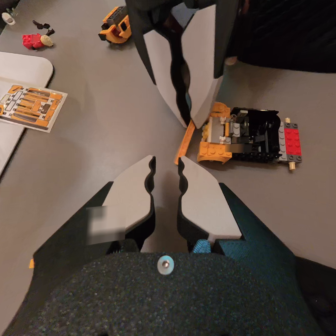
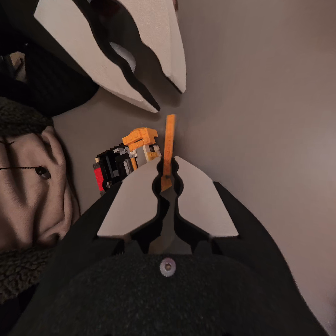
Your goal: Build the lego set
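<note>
A long thin orange plate (image 1: 183, 143) is clamped at one end in my right gripper (image 1: 189, 123), which comes down from the top of the left wrist view. In the right wrist view the same plate (image 2: 169, 143) sticks forward from my right gripper (image 2: 167, 157). The plate runs low over the table beside the orange front of the part-built lego car (image 1: 251, 138), which also shows in the right wrist view (image 2: 127, 158). My left gripper (image 1: 167, 160) is open and empty, its tips close to the plate's free end. It hangs at the top of the right wrist view (image 2: 170, 101).
A sticker sheet (image 1: 32, 107) lies on a white board (image 1: 23, 69) at the left. An orange sub-assembly (image 1: 116, 27), a red minifigure part (image 1: 36, 41) and small black parts (image 1: 43, 26) lie at the back. A person's beige hoodie (image 2: 32, 181) is beside the car. The orange sub-assembly (image 1: 116, 27) is about equally far from each gripper, around 20 cm.
</note>
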Tool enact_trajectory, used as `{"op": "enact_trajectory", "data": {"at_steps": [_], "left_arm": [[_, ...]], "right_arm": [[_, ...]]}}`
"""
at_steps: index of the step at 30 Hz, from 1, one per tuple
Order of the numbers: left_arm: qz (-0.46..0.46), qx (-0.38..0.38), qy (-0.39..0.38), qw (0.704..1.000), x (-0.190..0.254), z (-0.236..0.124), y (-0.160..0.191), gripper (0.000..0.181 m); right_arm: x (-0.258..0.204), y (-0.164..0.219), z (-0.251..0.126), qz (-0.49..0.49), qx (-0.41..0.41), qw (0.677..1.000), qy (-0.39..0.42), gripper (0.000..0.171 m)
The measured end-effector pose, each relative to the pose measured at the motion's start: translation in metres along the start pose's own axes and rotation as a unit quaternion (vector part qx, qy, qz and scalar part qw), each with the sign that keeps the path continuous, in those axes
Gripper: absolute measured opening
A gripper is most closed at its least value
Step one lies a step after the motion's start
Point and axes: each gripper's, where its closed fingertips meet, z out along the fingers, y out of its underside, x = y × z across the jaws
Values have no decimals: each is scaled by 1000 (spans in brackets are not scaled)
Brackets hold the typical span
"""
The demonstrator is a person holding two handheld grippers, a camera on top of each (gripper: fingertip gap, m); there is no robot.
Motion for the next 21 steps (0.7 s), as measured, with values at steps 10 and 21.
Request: {"op": "enact_trajectory", "data": {"at_steps": [10, 21], "left_arm": [[-117, 80, 131, 981, 25, -14, -27, 25], [-319, 118, 289, 895, 41, -25, -45, 14]], "right_arm": [[-17, -18, -33, -329, 66, 929, 157, 7], [-33, -28, -52, -532, 109, 758, 362, 7]]}}
